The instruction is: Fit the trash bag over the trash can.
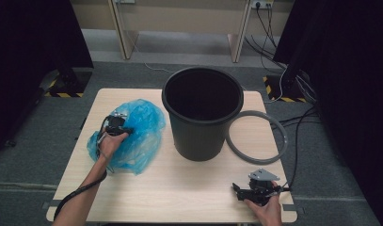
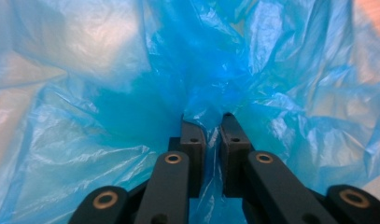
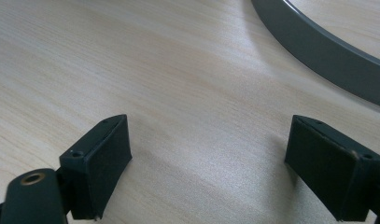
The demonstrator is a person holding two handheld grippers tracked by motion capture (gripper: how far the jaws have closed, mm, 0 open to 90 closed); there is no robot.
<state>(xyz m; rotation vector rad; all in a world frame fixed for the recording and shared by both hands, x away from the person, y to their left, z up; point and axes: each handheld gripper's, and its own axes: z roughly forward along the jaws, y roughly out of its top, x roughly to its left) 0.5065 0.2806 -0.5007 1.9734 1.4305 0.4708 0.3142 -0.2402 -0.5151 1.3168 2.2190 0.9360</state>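
High view: our left gripper [image 1: 117,123] pinches the blue bag [image 1: 132,134], our right gripper [image 1: 257,187] waits near the table's front edge.

Nearest us, the right gripper rests low over the bare wooden table [image 1: 189,188], jaws spread wide with nothing between them; just beyond it lies the grey ring [image 1: 257,136], flat on the wood beside the black bin [image 1: 202,110]. On the left, the jaws are closed on a gathered fold of thin blue film, the bag crumpled on the table left of the bin. We judge the step to be lifting the bag toward the bin. To do it well, we keep the pinch firm, raise slowly so the film does not tear, and bring the free gripper across to find the bag's mouth.
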